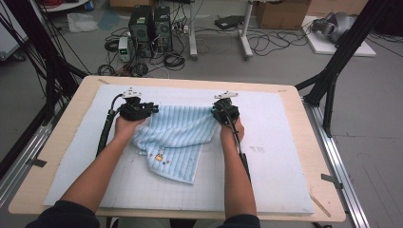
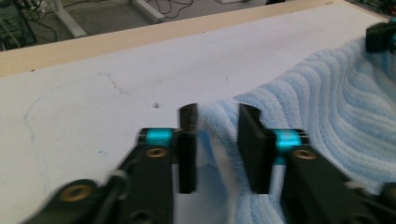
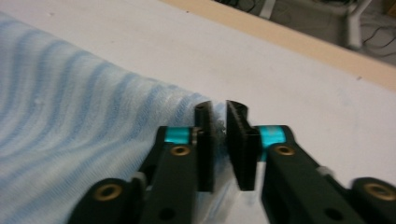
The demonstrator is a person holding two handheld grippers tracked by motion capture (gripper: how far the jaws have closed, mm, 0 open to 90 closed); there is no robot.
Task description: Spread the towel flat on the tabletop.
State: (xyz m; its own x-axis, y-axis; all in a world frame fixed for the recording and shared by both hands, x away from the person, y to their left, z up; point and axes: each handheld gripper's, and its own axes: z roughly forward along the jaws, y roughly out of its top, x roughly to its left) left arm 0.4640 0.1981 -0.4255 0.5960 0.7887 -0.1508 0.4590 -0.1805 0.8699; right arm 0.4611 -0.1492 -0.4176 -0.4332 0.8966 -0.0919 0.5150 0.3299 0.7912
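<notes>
A light blue striped towel (image 1: 176, 137) with a small picture sewn near its front edge lies rumpled on the white mat (image 1: 285, 142). My left gripper (image 1: 153, 109) is at the towel's far left corner. In the left gripper view its jaws (image 2: 217, 116) stand apart, with the towel's edge (image 2: 327, 107) loose between them. My right gripper (image 1: 217, 110) is at the far right corner. In the right gripper view its jaws (image 3: 219, 109) are nearly together, with the towel's corner (image 3: 70, 116) filling the narrow gap. The right gripper (image 2: 380, 37) also shows far off in the left gripper view.
The mat covers most of a wooden table (image 1: 190, 80), with a bare wooden rim around it. Beyond the table's far edge are computer towers (image 1: 149, 28), cables and boxes on the floor. Black frame posts (image 1: 332, 71) stand at both sides.
</notes>
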